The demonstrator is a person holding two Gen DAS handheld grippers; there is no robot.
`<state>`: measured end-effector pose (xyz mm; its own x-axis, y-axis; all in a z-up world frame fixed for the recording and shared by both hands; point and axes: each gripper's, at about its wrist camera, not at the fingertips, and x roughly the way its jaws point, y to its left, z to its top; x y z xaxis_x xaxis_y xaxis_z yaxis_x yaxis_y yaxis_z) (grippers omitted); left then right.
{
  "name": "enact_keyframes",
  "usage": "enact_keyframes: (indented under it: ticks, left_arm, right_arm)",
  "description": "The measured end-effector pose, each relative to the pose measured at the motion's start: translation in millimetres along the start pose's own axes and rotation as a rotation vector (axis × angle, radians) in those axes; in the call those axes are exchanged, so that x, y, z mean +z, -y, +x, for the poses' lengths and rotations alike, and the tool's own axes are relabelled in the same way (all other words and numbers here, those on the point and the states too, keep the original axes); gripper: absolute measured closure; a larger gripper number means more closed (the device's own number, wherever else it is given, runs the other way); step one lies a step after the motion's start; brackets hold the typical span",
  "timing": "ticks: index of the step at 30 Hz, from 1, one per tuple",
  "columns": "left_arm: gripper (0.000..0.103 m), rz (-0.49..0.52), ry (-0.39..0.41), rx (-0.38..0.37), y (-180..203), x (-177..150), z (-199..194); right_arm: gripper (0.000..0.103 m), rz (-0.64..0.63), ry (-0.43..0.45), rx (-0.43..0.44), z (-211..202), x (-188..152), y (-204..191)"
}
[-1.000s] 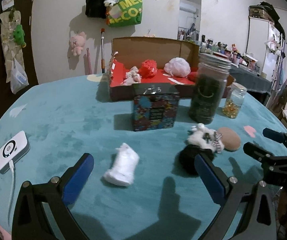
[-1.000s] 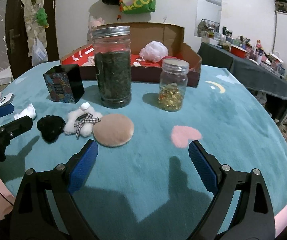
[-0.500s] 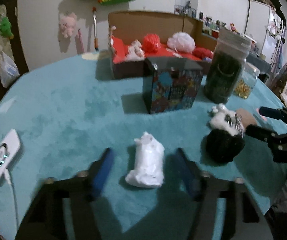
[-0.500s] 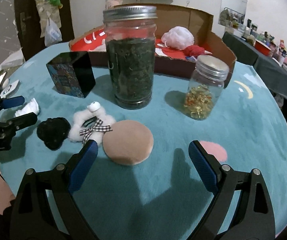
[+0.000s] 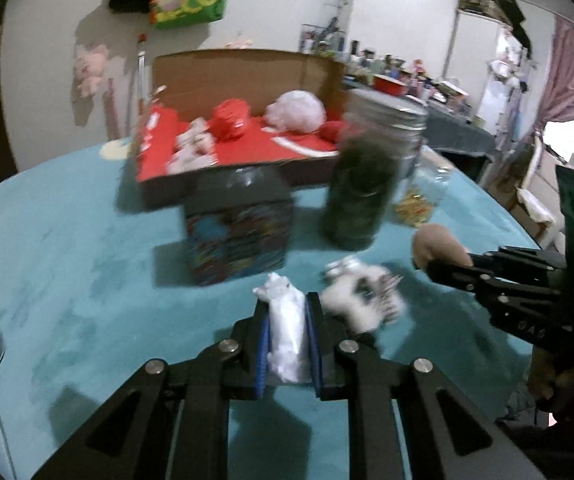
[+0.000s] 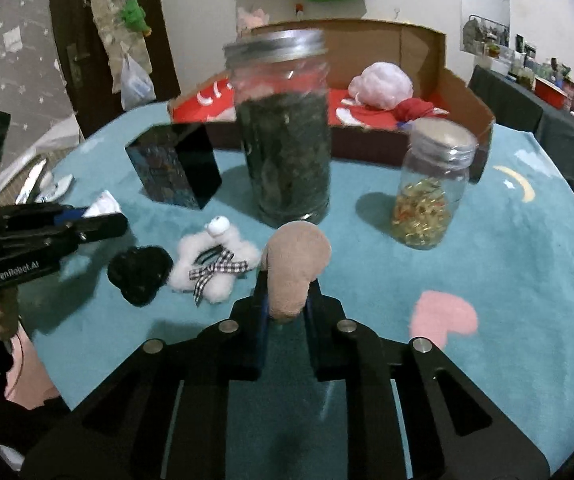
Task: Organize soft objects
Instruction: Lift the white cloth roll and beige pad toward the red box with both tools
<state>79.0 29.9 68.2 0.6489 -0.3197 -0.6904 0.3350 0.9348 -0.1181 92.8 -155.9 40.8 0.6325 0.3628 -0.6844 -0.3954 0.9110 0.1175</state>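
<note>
The table cover [image 6: 527, 240] is matt teal plush with a short, napped pile. On it, beside the tall jar [image 6: 285, 136] — clear glossy glass with a dull ribbed metal lid — lie a fluffy white fleece piece [image 6: 215, 264] tied with a checked cloth ribbon, and a black fuzzy tuft [image 6: 139, 270]. Behind the jar, the box [image 6: 419, 50] is plain matt brown cardboard — its floor red paper.

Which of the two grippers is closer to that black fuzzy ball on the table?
The left. The left gripper, shut on a white soft wad, sits just beside the black fuzzy ball. The right gripper, clamping a tan round pad, lies beyond the white fluffy toy.
</note>
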Motion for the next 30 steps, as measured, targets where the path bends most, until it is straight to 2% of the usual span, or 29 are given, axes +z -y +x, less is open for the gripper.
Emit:
enact_keyframes:
  ticks: [14, 30]
  left_arm:
    - [0.086, 0.028, -0.002, -0.13, 44, 20, 22]
    - [0.086, 0.01, -0.011, -0.16, 46, 22, 25]
  right_arm:
    - [0.089, -0.007, 0.024, 0.009, -18, 8, 8]
    - [0.088, -0.003, 0.015, 0.038, -14, 11, 8]
